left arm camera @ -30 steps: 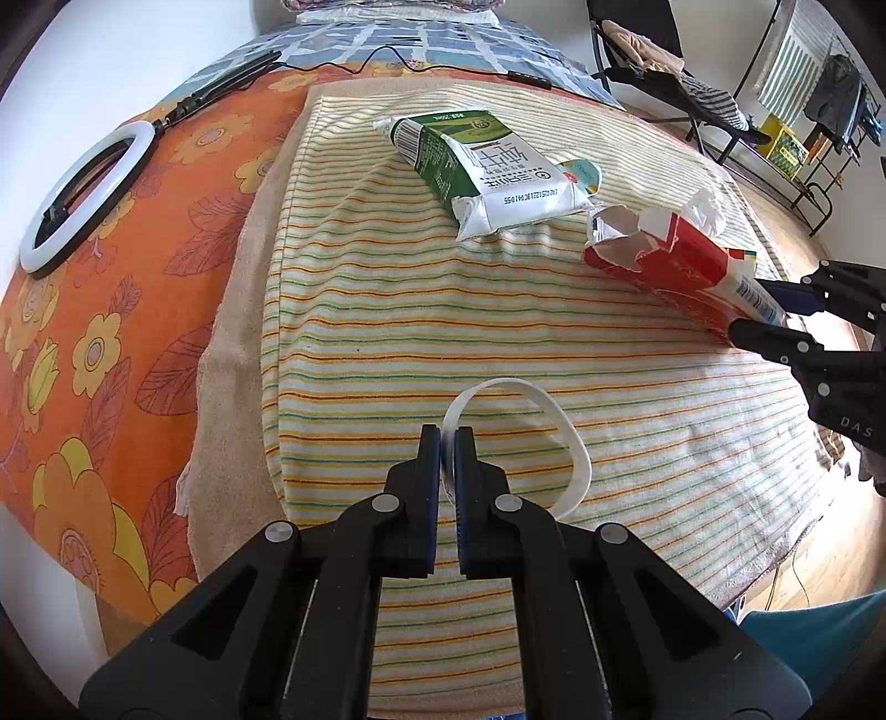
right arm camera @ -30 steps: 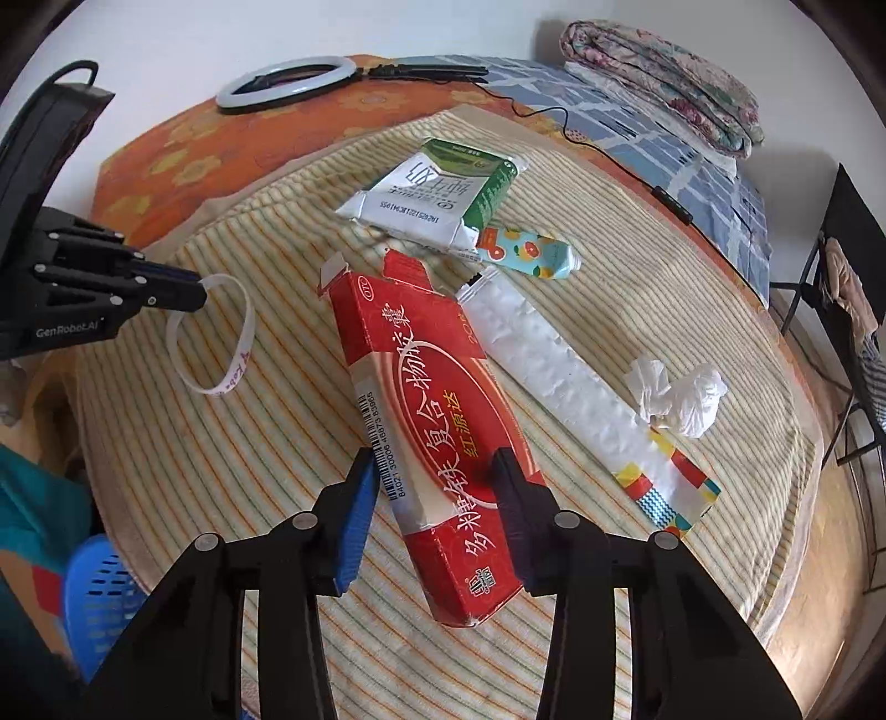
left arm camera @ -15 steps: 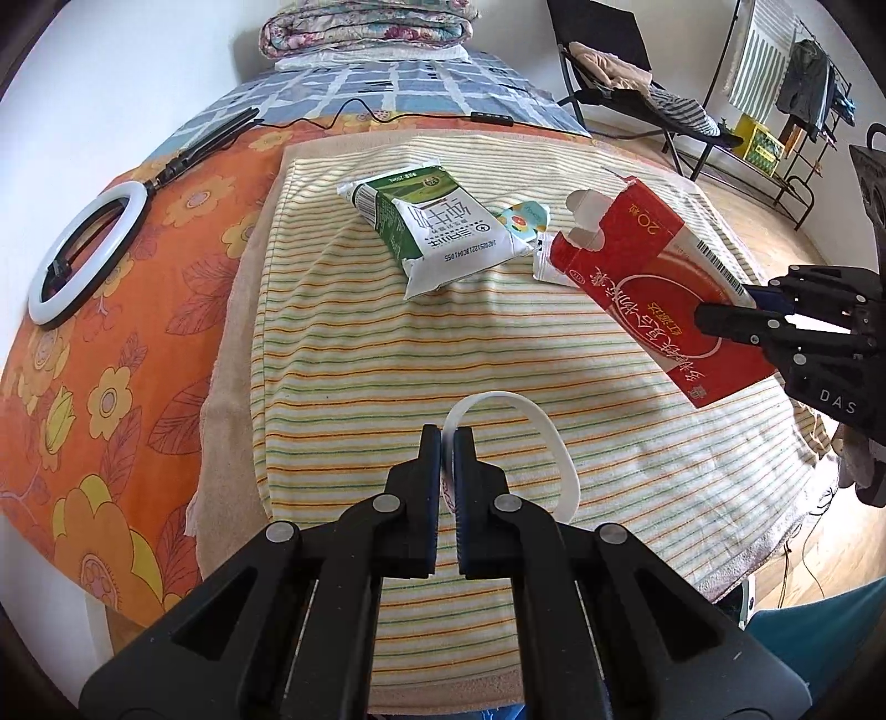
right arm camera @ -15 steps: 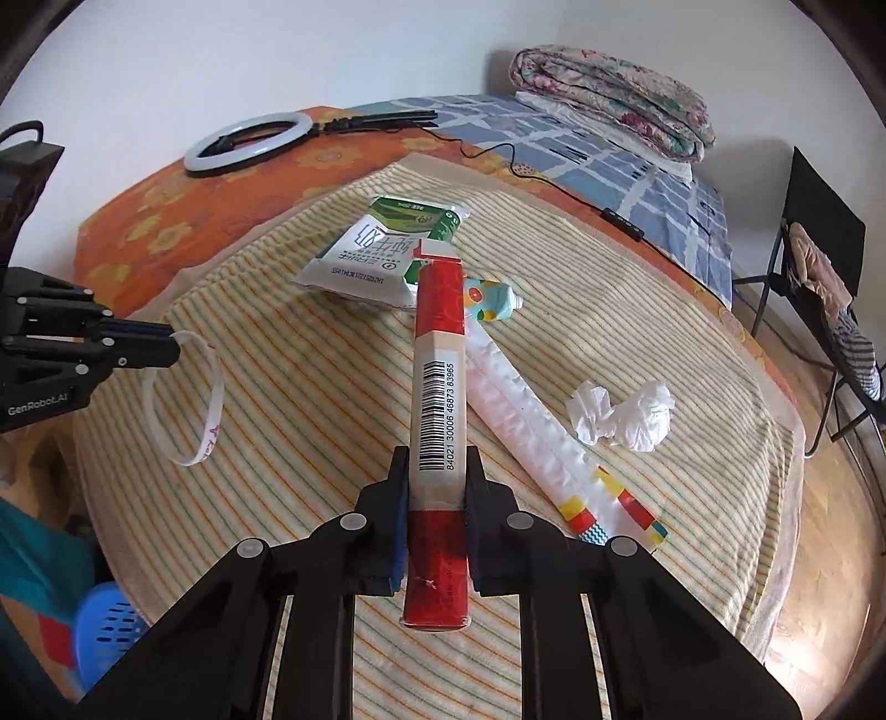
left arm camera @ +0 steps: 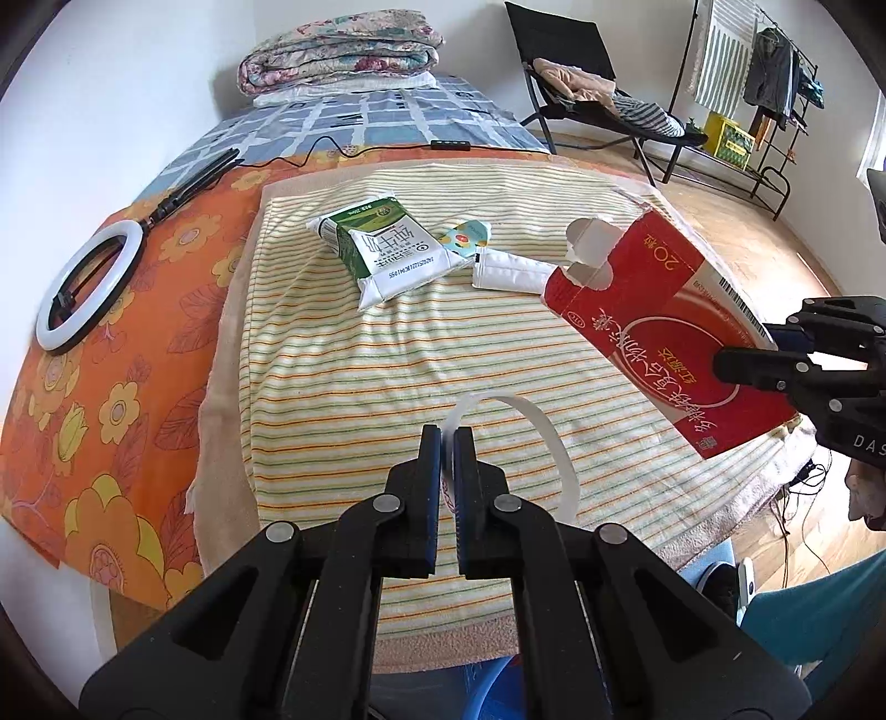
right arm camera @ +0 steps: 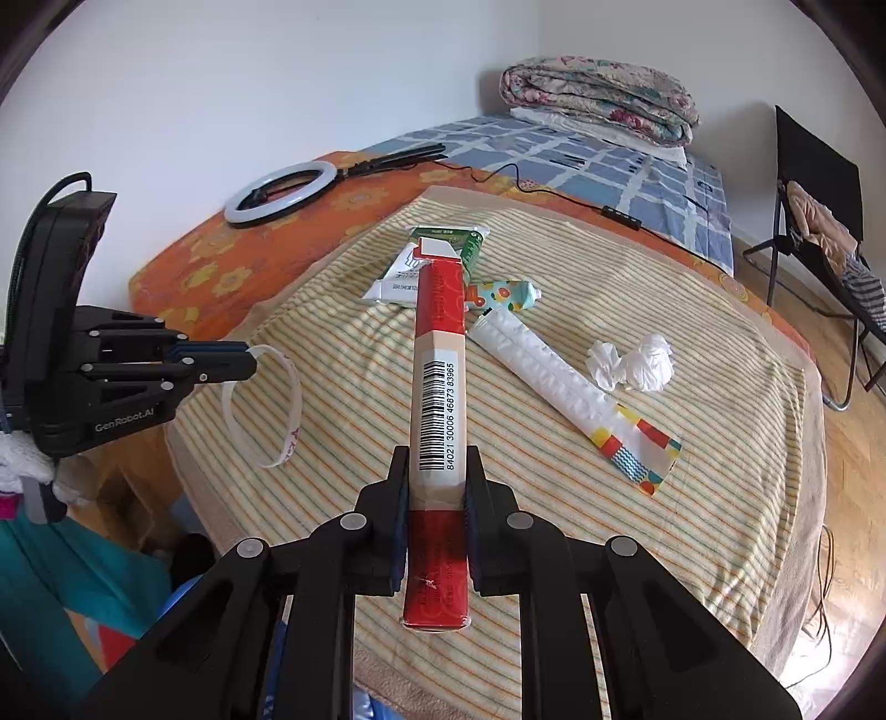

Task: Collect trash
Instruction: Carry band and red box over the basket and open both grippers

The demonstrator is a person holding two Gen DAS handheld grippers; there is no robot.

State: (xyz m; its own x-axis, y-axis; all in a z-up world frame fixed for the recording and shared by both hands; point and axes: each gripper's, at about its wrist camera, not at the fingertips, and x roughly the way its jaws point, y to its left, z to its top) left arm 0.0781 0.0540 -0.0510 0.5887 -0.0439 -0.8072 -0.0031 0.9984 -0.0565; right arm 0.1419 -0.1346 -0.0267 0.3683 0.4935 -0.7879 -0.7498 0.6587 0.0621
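Note:
My left gripper [left arm camera: 447, 437] is shut on a white paper band [left arm camera: 540, 429] and holds its loop above the striped towel [left arm camera: 343, 365]; gripper and band also show in the right wrist view [right arm camera: 252, 360], [right arm camera: 279, 412]. My right gripper [right arm camera: 437, 471] is shut on a flat red carton [right arm camera: 440, 343], held on edge above the bed; it shows in the left wrist view [left arm camera: 662, 327] at the right. A green and white milk carton [left arm camera: 382, 246], a small colourful tube [left arm camera: 465, 238], a long white wrapper [right arm camera: 559, 387] and a crumpled tissue [right arm camera: 634, 363] lie on the towel.
A ring light [left arm camera: 88, 291] with its cable lies on the orange floral sheet [left arm camera: 94, 410]. A folded quilt [left arm camera: 338, 50] sits at the bed's head. A black chair [left arm camera: 587, 94] and a clothes rack [left arm camera: 769, 83] stand beyond. A blue bin [left arm camera: 493, 689] sits below the bed edge.
My right gripper has closed on the red carton, lifted it off the towel and turned it on edge. Both grippers have risen and drawn back; the left still holds the band.

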